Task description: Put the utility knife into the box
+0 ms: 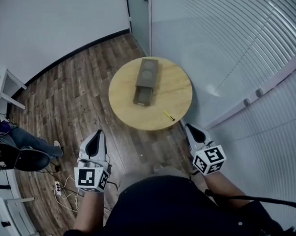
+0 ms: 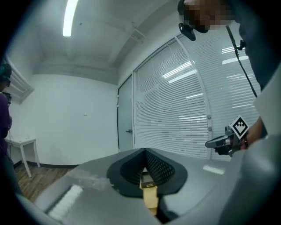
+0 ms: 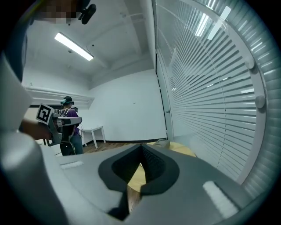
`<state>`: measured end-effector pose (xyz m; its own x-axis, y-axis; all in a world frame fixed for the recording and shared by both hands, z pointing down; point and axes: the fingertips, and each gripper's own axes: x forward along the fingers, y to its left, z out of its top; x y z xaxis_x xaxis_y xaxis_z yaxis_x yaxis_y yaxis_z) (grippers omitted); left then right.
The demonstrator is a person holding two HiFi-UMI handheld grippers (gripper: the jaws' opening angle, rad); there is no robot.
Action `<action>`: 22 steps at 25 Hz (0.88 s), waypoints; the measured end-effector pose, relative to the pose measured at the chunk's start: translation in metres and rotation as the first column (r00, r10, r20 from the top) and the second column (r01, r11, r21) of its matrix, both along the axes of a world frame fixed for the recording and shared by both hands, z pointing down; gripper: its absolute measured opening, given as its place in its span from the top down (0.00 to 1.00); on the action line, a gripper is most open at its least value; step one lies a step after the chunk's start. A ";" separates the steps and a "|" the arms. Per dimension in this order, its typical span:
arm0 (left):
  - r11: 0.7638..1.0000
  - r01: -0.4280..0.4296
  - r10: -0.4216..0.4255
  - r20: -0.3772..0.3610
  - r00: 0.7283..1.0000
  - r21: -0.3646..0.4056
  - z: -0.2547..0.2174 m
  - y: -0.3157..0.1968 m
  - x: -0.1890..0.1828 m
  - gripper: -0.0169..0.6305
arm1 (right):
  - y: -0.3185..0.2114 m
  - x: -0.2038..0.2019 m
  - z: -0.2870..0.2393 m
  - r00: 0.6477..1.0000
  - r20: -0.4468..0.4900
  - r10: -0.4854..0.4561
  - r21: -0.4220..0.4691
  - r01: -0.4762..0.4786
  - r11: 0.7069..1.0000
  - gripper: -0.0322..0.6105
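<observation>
A small yellow utility knife [image 1: 168, 115] lies near the front right edge of a round wooden table [image 1: 173, 89]. Farther back on the table a long grey box [image 1: 146, 81] lies with its drawer pulled out toward me. Both grippers hang short of the table, at about waist height. The left gripper [image 1: 97, 133] is shut and holds nothing, its tips meeting in the left gripper view [image 2: 145, 151]. To the right of the knife, the right gripper [image 1: 189, 126] is likewise shut and bare [image 3: 141, 147]. Past its jaws, the box [image 3: 161, 143] shows on the table's rim [image 3: 184, 150].
A glass wall with blinds [image 1: 243, 62] runs close along the table's right side, and a door [image 1: 138, 13] stands behind it. A chair [image 1: 22, 159] and floor cables [image 1: 63, 187] are at the left. A person in purple [image 3: 68, 118] stands by a white side table [image 3: 94, 130].
</observation>
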<state>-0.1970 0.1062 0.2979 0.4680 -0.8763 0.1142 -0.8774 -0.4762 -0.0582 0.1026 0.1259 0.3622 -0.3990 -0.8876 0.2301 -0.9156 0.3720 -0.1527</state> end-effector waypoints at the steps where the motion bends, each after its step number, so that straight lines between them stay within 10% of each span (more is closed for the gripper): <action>1: 1.000 -0.003 0.003 0.007 1.000 0.000 0.002 -0.004 0.008 0.96 | -0.005 0.003 0.003 1.000 -0.005 -0.008 -0.006 0.008 1.000 0.94; 22: 0.968 -0.242 0.242 -0.006 0.970 -0.074 0.018 -0.203 0.021 0.96 | -0.136 0.001 0.040 0.978 0.007 0.210 -0.129 -0.207 0.970 0.94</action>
